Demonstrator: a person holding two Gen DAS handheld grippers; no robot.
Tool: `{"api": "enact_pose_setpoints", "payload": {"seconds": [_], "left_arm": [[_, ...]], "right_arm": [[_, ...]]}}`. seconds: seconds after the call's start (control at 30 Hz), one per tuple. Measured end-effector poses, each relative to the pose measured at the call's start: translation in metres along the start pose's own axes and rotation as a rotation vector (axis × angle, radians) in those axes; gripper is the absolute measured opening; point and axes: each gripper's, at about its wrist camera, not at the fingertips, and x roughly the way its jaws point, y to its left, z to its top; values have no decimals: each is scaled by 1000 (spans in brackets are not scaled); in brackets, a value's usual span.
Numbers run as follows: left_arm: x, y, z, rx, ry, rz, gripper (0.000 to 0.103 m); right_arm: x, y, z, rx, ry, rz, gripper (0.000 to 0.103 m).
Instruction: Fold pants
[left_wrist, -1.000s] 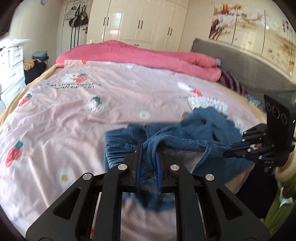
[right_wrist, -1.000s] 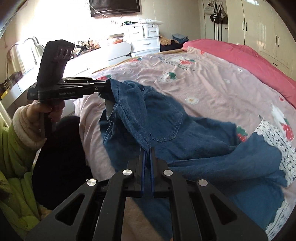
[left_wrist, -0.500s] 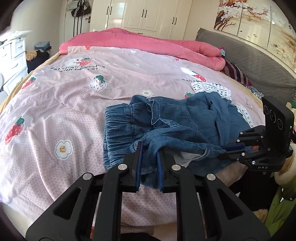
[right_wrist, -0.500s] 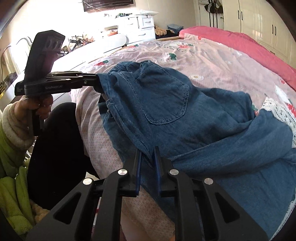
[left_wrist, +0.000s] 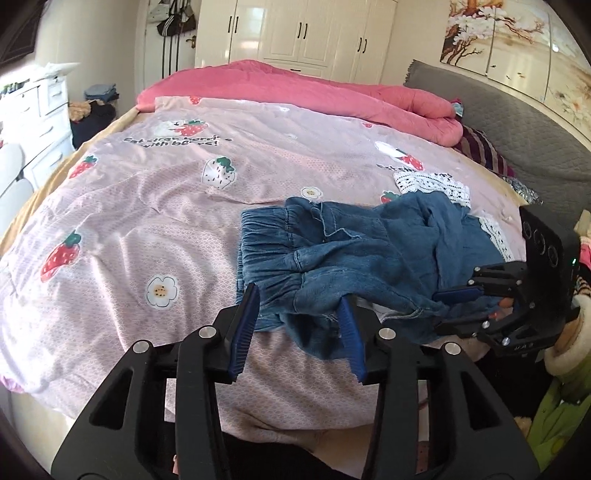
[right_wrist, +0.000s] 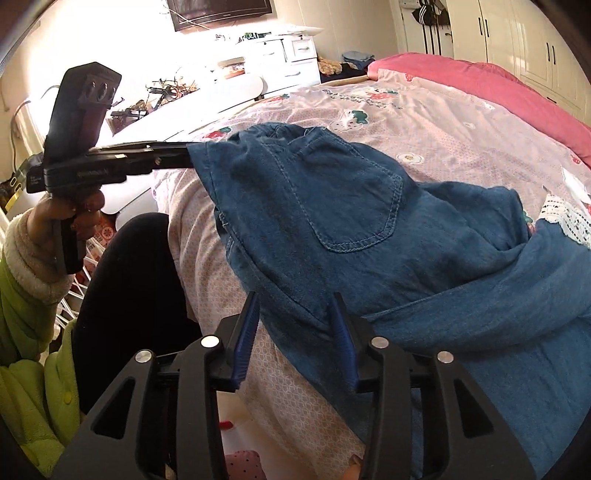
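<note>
Blue denim pants (left_wrist: 354, 254) lie bunched on the pink strawberry bedspread (left_wrist: 155, 206) near the bed's front edge, elastic waistband to the left. In the left wrist view my left gripper (left_wrist: 301, 321) is open, its jaws wide apart over the waistband corner, cloth lying between them. My right gripper (left_wrist: 458, 299) shows at the right edge of the pants. In the right wrist view the pants (right_wrist: 351, 206) show a back pocket; my right gripper (right_wrist: 295, 325) is open over the cloth edge. The left gripper (right_wrist: 177, 157) touches the far waistband corner.
A pink duvet (left_wrist: 303, 88) is rolled along the far side of the bed. A grey headboard (left_wrist: 517, 133) stands at the right. White lace fabric (left_wrist: 432, 184) lies behind the pants. White drawers (left_wrist: 40, 122) and a wardrobe (left_wrist: 314, 33) stand beyond the bed.
Both grippers were shut on the pants and holding them up. They have lowered the pants onto the bed and both have opened, letting go of the cloth.
</note>
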Motion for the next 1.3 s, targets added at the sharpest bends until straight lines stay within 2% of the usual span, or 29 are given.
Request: {"api": "enact_pose_setpoints", "payload": {"seconds": [0.17, 0.3, 0.43, 0.5, 0.53, 0.63, 0.73, 0.8, 0.87, 1.03, 1.1, 1.13, 1.2, 1.3], "left_arm": [[-21, -17, 13, 56, -62, 18, 36], [-33, -14, 24, 16, -90, 41, 38], [-25, -32, 40, 17, -105, -12, 41], [-11, -50, 45, 22, -108, -80, 44], [-2, -58, 44, 31, -99, -99, 44], [32, -73, 34, 64, -19, -93, 44], [62, -71, 14, 62, 85, -55, 43], [76, -63, 1, 58, 141, 1, 43], [82, -56, -8, 30, 155, -12, 43], [81, -58, -6, 36, 153, 0, 43], [76, -59, -4, 28, 152, -6, 44], [73, -59, -2, 13, 150, -16, 45], [52, -64, 7, -9, 110, -46, 58], [32, -78, 22, 36, 47, -72, 65]], "right_arm": [[5, 0, -3, 4, 29, 4, 44], [8, 2, -5, -2, 37, 12, 50], [8, 3, -5, -5, 39, 16, 54], [7, 4, -5, -8, 42, 15, 54], [5, 4, -6, -9, 44, 17, 54], [-11, -1, -7, 13, 31, 22, 53], [-43, -18, -5, 51, -43, -44, 53], [-62, -35, 2, 92, -104, -97, 53], [-70, -54, 11, 131, -128, -138, 53], [-38, -85, 18, 192, -45, -143, 56], [-13, -100, 5, 258, 41, -142, 56], [-9, -102, 0, 274, 44, -136, 56], [-16, -105, -5, 299, 15, -111, 56], [-41, -107, -2, 338, -46, -83, 56]]}}
